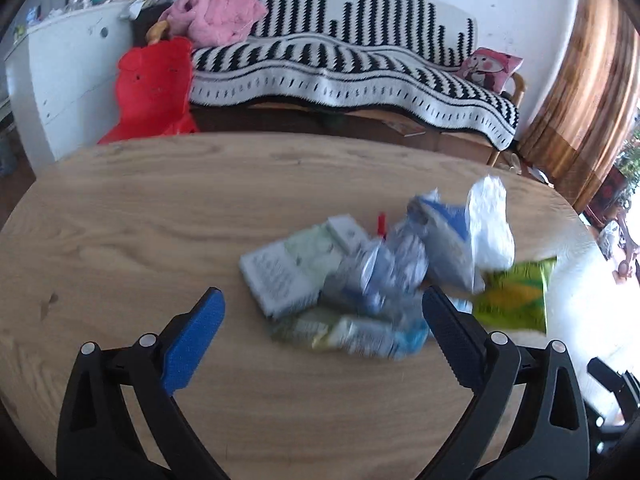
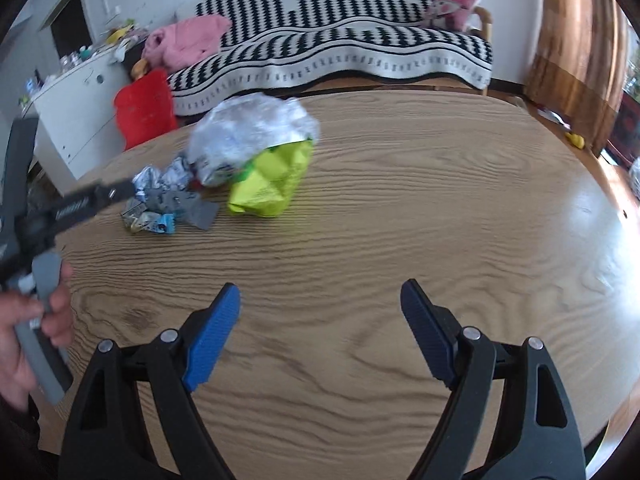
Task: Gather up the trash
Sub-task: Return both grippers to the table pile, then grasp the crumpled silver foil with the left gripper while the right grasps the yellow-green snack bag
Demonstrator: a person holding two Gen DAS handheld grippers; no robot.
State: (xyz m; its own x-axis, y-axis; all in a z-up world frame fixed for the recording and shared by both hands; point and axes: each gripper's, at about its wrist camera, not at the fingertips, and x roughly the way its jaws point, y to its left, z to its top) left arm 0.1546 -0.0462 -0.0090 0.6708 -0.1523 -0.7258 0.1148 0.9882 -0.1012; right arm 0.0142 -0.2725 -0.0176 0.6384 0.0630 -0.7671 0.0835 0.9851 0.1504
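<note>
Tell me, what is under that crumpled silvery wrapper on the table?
The crumpled silvery wrapper lies partly over a lime-green packet, whose lower part sticks out in front. Whatever else sits beneath it is covered and cannot be seen.

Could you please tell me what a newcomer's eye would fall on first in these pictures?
Probably the heap of wrappers in the middle of the wooden table, with a bright green bag at its edge. Behind it, a black-and-white striped blanket covers the sofa, beside a red cushion.
</note>
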